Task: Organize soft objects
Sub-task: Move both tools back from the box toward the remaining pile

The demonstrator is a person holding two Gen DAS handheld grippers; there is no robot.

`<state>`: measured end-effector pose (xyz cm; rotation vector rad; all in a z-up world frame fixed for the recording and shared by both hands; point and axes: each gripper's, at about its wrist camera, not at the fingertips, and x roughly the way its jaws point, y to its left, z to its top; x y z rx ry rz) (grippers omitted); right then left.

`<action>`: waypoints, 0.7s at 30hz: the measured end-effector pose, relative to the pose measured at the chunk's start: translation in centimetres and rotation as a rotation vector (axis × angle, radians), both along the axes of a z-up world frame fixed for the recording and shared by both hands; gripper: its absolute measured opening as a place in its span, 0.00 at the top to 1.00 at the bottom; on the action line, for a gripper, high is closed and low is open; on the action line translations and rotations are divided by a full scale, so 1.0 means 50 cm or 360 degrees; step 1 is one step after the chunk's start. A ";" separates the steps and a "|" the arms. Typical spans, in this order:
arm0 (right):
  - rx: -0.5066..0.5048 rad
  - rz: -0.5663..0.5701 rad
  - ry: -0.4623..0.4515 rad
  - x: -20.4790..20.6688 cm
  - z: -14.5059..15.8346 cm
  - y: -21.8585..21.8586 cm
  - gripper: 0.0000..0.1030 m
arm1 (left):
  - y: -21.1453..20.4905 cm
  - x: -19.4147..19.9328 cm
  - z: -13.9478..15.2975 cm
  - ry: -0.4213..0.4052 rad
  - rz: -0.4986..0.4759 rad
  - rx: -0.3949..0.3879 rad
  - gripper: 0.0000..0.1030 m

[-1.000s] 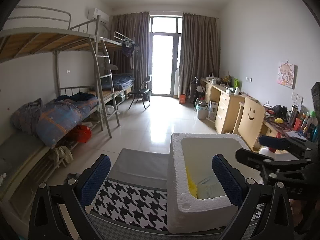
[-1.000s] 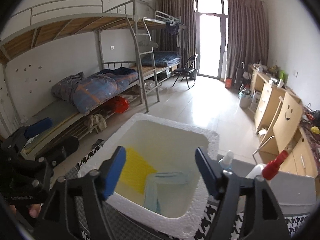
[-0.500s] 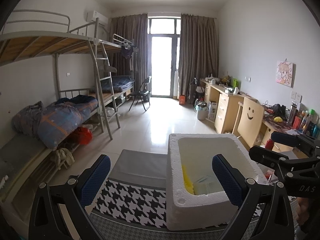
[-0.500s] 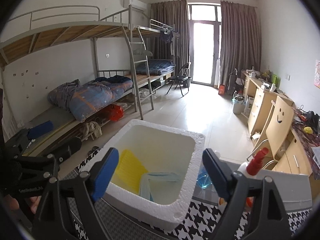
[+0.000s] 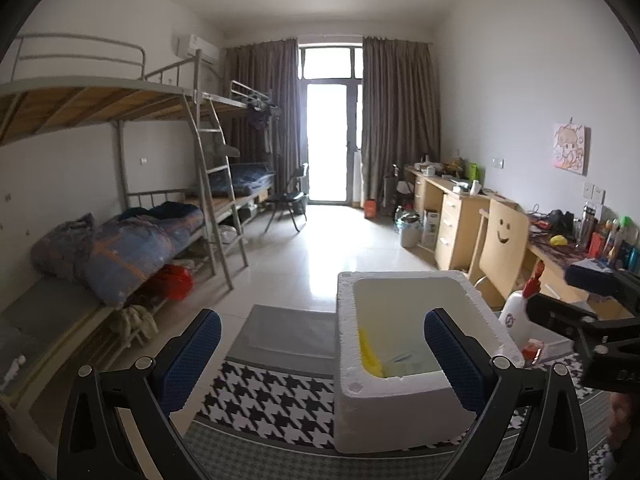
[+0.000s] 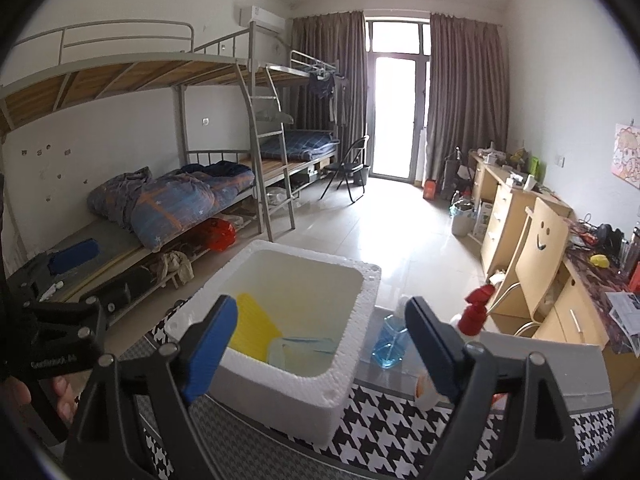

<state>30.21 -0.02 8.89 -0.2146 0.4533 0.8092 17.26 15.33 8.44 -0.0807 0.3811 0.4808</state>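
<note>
A white foam box stands on the houndstooth-covered table. Inside it a yellow soft item leans against the left wall, next to a pale blue folded piece. Both also show in the left wrist view, yellow soft item and pale blue piece. My left gripper hangs open before the box's left wall, empty. My right gripper is open above the box's near rim, nothing between its blue pads. Each gripper appears at the edge of the other's view.
A spray bottle with a red trigger and a blue-liquid bottle stand right of the box in a grey tray. A grey lid lies behind the cloth. Bunk beds line the left wall, desks and a smiley chair the right.
Both grippers have drawn back and a little up from the box, which now looks smaller. The right jaws have widened. The spray bottle and blue bottle have come into view.
</note>
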 end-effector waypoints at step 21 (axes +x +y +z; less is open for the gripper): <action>0.0039 -0.0067 -0.0011 -0.053 -0.017 -0.088 0.14 | -0.080 -0.035 -0.004 0.0020 -0.0043 0.0152 0.01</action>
